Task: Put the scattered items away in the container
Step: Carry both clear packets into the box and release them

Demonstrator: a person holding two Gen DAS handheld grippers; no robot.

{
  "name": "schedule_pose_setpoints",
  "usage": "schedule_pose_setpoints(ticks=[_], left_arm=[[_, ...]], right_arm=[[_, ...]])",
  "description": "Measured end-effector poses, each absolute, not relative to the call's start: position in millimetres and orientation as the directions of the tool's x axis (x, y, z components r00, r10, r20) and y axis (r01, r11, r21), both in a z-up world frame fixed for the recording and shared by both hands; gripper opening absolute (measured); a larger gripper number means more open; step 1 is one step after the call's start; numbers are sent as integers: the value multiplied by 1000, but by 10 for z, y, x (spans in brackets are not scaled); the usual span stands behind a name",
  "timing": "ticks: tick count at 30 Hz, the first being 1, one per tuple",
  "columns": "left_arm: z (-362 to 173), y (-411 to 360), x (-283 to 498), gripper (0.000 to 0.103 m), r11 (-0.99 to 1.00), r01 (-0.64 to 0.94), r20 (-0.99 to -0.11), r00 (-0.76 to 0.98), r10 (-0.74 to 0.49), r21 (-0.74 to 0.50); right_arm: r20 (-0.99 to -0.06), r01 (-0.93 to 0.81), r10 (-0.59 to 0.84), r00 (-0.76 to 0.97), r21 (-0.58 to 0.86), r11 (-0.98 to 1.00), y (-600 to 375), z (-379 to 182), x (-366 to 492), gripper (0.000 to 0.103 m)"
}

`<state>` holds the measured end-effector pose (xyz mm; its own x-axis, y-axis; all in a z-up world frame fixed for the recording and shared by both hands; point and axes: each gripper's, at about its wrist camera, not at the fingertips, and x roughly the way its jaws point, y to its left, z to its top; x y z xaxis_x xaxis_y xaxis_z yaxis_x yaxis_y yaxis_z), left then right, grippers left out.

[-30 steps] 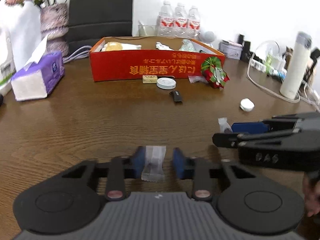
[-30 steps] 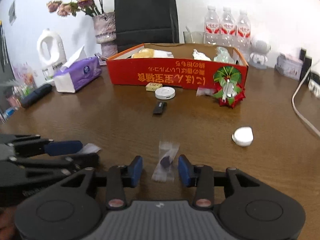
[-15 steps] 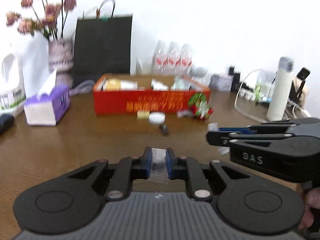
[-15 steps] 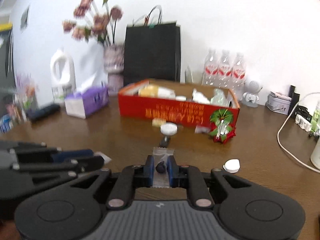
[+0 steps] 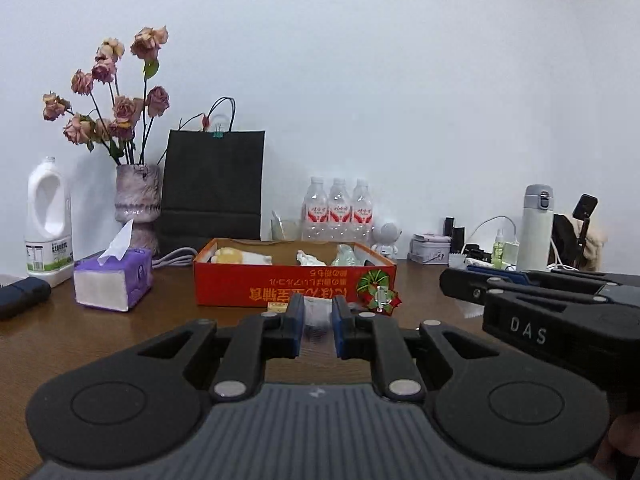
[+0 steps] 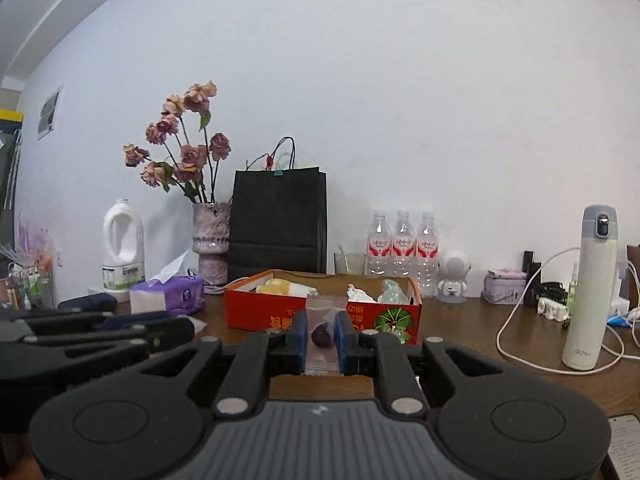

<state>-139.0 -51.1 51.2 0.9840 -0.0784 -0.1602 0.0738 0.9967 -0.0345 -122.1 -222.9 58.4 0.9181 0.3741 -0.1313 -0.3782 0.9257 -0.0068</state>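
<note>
Two clear packets, long axes pointing away toward red box.

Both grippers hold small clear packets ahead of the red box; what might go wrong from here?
The left gripper pinches only a thin clear packet, which may slip out. The right gripper squeezes the dark candy inside its wrapper. Both could collide over the red box, which already holds items.

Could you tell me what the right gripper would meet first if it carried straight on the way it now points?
Probably the red box: the right gripper, shut on a clear packet, points at its front wall. Depth is unclear, so it might pass over the rim.
</note>
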Motion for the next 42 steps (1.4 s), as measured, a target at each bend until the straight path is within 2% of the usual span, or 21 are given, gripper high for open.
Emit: schedule_pose_setpoints(ticks=[6,10,14,16,20,23,25,28,31,33,34,35,38,42], left_arm=[[650,-399,-1044,16,996,64,-139,988,-73,-65],[783,-368,-217,16,993,65,-146,986,-78,-94],[1005,-235,821,16,994,11,-195,980,-33,-110],[1084,-150,1370,16,993,27,-278,959,-58,-112],[1045,108,2499,16,973,27,-580,799,-160,-231],[889,185,2998,16,973,14,-693,699,-175,-232],[742,147,3165,17,981,16,-750,643,-156,-191],[521,100,3313,18,986,16,-803,579,-142,-163],[400,117,3392,20,989,-5,-810,574,-119,-148],[397,136,3403,30,986,2,-812,566,-141,-169],[426,153,3384,39,984,5,-810,567,-152,-181],[470,172,3361,43,983,8,-804,574,-157,-185],[685,217,3296,45,985,13,-781,607,-146,-174],[949,297,3165,56,986,-18,-774,622,-118,-164]], right_arm=[[-125,-377,375,919,10,926,-2170,711,-906,14],[-133,-386,387,912,34,922,-1958,883,-147,14],[-177,-358,371,912,99,928,-1817,1113,820,14],[-274,-350,376,885,139,926,-1777,1240,1362,14],[-618,-311,379,689,220,925,-1688,1268,2703,14],[-766,-295,315,560,171,940,-1554,1056,3330,14],[-820,-277,277,502,151,949,-1509,885,3585,14],[-855,-256,230,465,119,959,-1436,687,3802,14],[-881,-258,185,435,74,963,-1327,539,3940,14],[-894,-257,153,422,43,965,-1286,479,3980,15],[-891,-251,139,433,30,968,-1290,488,3974,15],[-884,-246,133,448,22,969,-1295,515,3962,19],[-867,-243,163,471,50,969,-1354,666,3878,33],[-858,-249,198,475,85,965,-1427,914,3724,37]])
